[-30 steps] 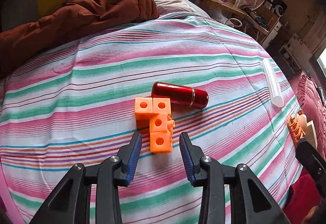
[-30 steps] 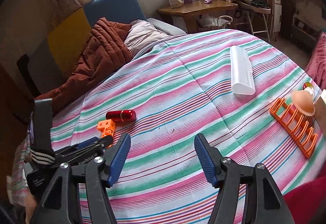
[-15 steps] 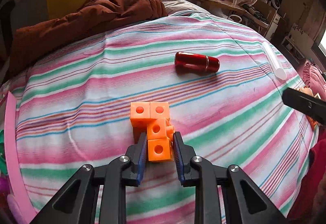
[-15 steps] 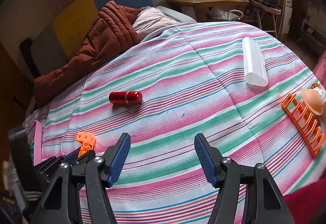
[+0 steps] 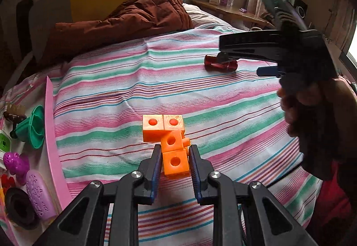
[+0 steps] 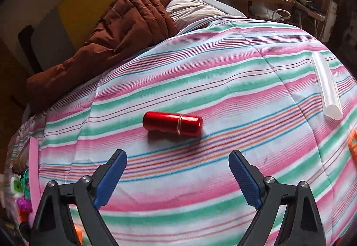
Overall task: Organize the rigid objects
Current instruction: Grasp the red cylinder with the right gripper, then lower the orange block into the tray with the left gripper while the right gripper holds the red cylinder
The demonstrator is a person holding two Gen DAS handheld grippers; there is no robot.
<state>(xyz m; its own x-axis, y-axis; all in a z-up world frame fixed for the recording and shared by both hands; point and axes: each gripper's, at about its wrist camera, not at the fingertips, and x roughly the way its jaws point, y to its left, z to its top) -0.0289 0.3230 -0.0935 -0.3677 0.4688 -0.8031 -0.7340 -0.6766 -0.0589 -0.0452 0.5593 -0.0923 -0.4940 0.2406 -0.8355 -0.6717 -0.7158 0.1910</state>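
Note:
My left gripper (image 5: 175, 162) is shut on the nearest cube of an orange linked-cube toy (image 5: 166, 132), held above the striped bed cover (image 5: 111, 98). A red metal capsule (image 6: 173, 123) lies on the cover just ahead of my right gripper (image 6: 177, 162), which is open and empty. The capsule (image 5: 221, 65) also shows in the left wrist view, partly behind the right gripper's black body (image 5: 267, 48). A white translucent tube (image 6: 326, 85) lies at the right.
A pink tray rim (image 5: 52, 129) at the left edge holds a green funnel (image 5: 33, 127), a purple comb (image 5: 39, 193) and other small items. A brown quilt (image 6: 116, 29) lies at the head of the bed. An orange rack edge (image 6: 352, 145) shows at the right.
My left gripper has closed on the orange cube toy and carried it left toward the pink tray. My right gripper has moved in close to the red capsule, still open.

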